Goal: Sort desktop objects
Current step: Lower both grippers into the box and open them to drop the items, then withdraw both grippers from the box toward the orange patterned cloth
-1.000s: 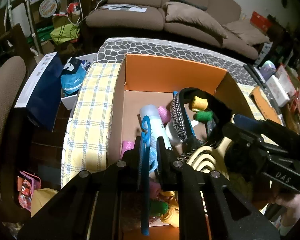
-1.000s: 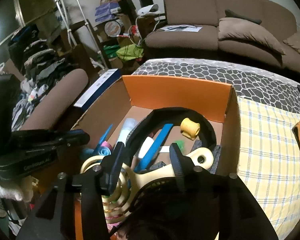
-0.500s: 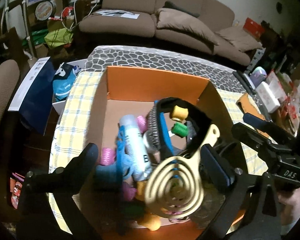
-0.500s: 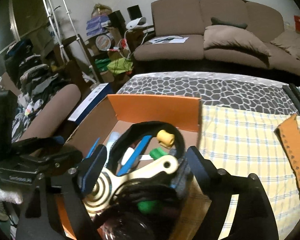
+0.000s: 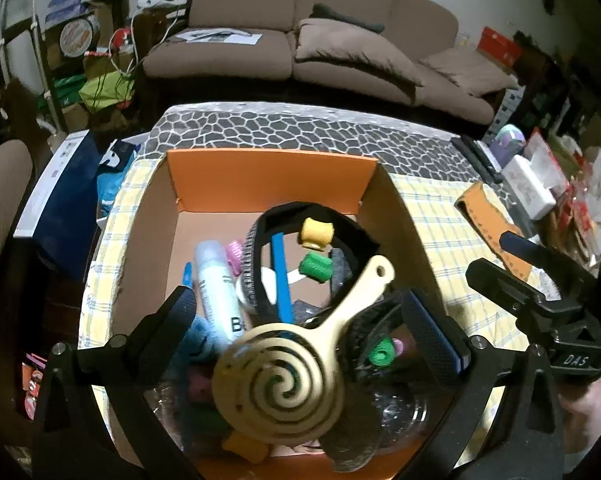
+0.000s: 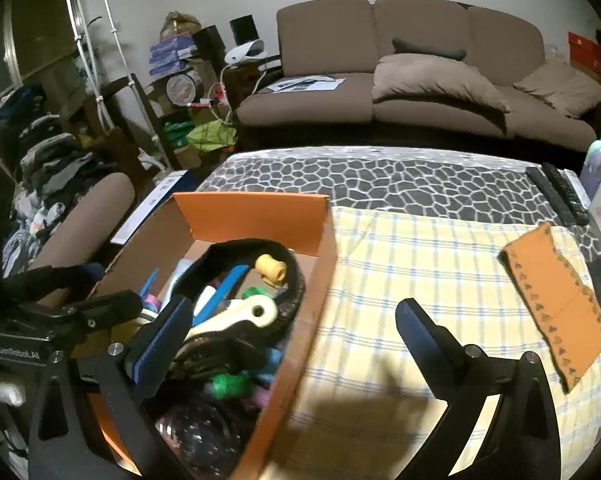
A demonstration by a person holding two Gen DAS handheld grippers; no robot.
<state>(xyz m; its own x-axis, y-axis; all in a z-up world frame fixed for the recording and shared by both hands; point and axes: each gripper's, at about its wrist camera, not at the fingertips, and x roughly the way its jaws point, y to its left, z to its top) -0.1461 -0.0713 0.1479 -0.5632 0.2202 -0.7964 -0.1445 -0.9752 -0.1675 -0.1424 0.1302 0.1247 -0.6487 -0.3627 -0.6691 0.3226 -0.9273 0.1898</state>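
The left gripper (image 5: 300, 328) hangs wide open and empty over the orange cardboard box (image 5: 272, 178), at the left of the yellow checked cloth (image 6: 420, 272). Inside lie a white spray bottle (image 5: 216, 288), a cream spiral-patterned paddle brush (image 5: 284, 380) and a black strap (image 5: 320, 216). To the right, the right gripper (image 6: 292, 320) gapes equally wide, empty, straddling the box's right wall.

The box (image 5: 268, 176) is matt orange cardboard with a raw brown interior. The spiral paddle (image 5: 284, 384) is smooth cream plastic. The checked cloth (image 6: 440, 264) is woven fabric; the sofa (image 6: 400, 60) is matt brown upholstery.

Home living room (brown sofa (image 6: 412, 60))
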